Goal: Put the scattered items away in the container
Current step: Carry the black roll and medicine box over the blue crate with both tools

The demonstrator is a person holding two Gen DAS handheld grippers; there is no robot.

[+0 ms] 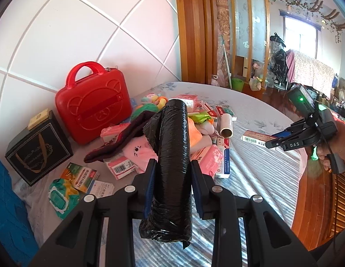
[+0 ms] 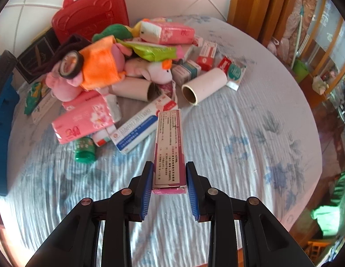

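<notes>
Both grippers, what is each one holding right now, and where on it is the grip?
Left gripper clamps a black plastic-wrapped roll around its middle. Right gripper pinches a long pink-edged printed box by its near end.

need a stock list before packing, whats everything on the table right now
roll of bin bags: one, black, held in the left gripper
long box: one, pink and white, held in the right gripper
case: one, red, upright at the wall, shut
gift box: one, black with gold, left of the case
tissue packs: several, pink, in the pile
plush toys: several, pink and orange, mid pile
cardboard tubes: two, pale, pile's near edge
bottle: one, green, lying near the pile
wet wipes: one, green, table's left edge
tablecloth: one, white and blue
left gripper: one, black, blue pads
right gripper: one, black, blue pads
</notes>
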